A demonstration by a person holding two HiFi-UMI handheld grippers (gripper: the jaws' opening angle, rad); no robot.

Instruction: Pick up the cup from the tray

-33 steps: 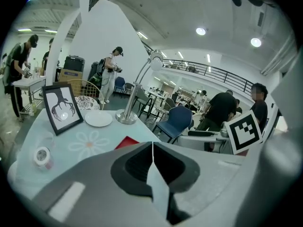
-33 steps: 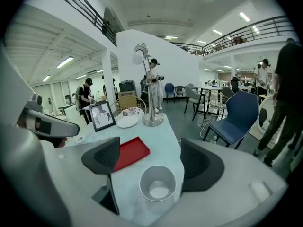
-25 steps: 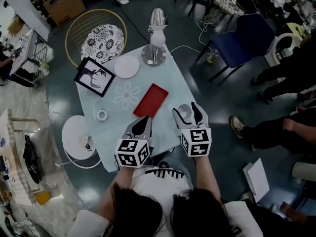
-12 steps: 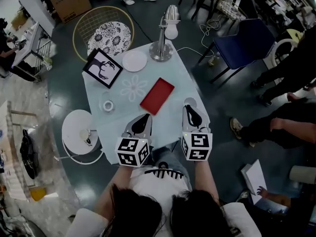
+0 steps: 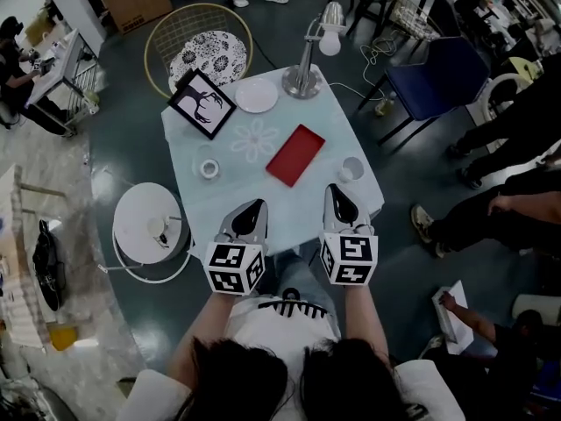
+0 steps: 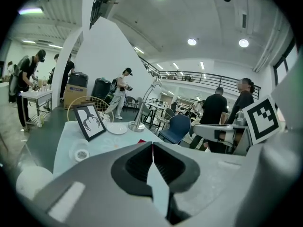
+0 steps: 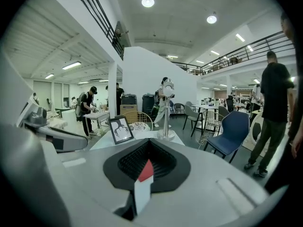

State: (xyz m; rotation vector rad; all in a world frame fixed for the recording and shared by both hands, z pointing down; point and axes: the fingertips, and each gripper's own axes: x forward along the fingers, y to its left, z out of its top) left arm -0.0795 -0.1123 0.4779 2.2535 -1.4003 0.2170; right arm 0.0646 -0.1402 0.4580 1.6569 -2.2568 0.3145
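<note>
Head view shows the white cup point(image 5: 351, 169) standing on the desk point(image 5: 289, 202), just beside the red tray point(image 5: 295, 154) and not on it. The cup is a little way in front of the right gripper point(image 5: 337, 196) jaws, a bit to their right side, and it does not touch them. A second ago the cup sat between those jaws while they were wide open. The jaws have just been closing, and now they are shut tight with nothing between them. The left gripper point(image 5: 254, 209) jaws are shut too and hold nothing. The tray lies out in front of both pairs of jaws, about midway between them, and it looks bare. Both grippers have pulled back toward the person, to the near edge of the desk. So I think the cup was let go on the desk. It is off the tray, so the job looks done, or very nearly done.
</note>
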